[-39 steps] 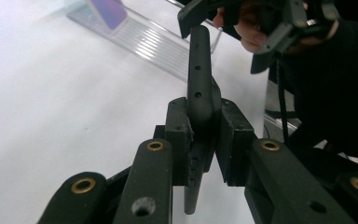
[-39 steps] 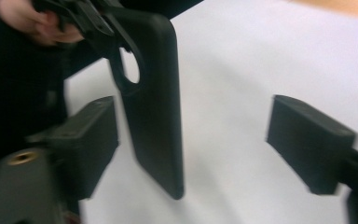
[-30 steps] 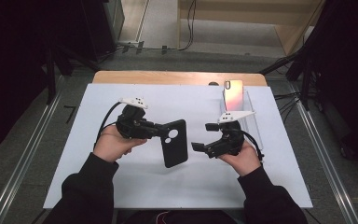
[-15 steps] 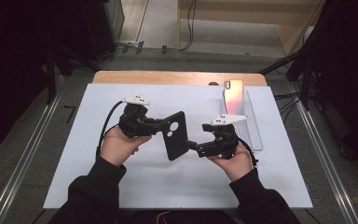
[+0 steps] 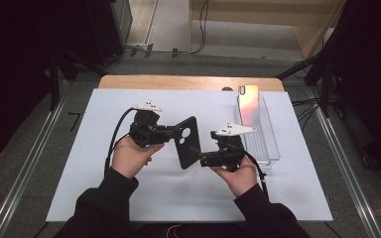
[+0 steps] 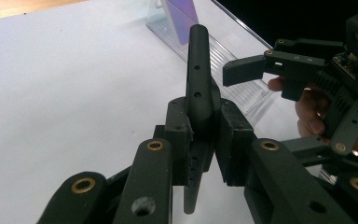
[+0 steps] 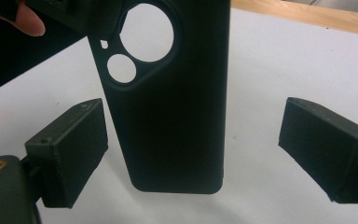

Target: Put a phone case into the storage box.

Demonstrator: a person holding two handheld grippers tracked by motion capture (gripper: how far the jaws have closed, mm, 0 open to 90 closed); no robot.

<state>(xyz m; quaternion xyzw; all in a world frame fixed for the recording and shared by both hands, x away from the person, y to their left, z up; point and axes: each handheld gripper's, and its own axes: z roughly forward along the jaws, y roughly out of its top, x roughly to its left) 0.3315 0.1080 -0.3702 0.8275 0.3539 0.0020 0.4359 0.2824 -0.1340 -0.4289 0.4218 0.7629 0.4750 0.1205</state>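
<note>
A black phone case (image 5: 187, 141) with round camera cut-outs hangs above the white mat, tilted. My left gripper (image 5: 171, 133) is shut on its camera end, and the left gripper view shows the case edge-on (image 6: 197, 70) squeezed between the pads (image 6: 233, 135). My right gripper (image 5: 198, 154) stands open at the case's lower end. In the right gripper view its two pads (image 7: 70, 154) sit wide apart on either side of the case (image 7: 177, 102) without touching it.
A phone (image 5: 248, 101) with a shiny pinkish back stands upright in a clear plastic tray (image 5: 265, 144) at the right of the white mat (image 5: 129, 193). A wooden table edge (image 5: 178, 82) runs along the back. Dark stands and cables surround the table.
My right gripper has moved left, closing in on the case's lower end. The left gripper has turned the held case slightly and raised it a little.
</note>
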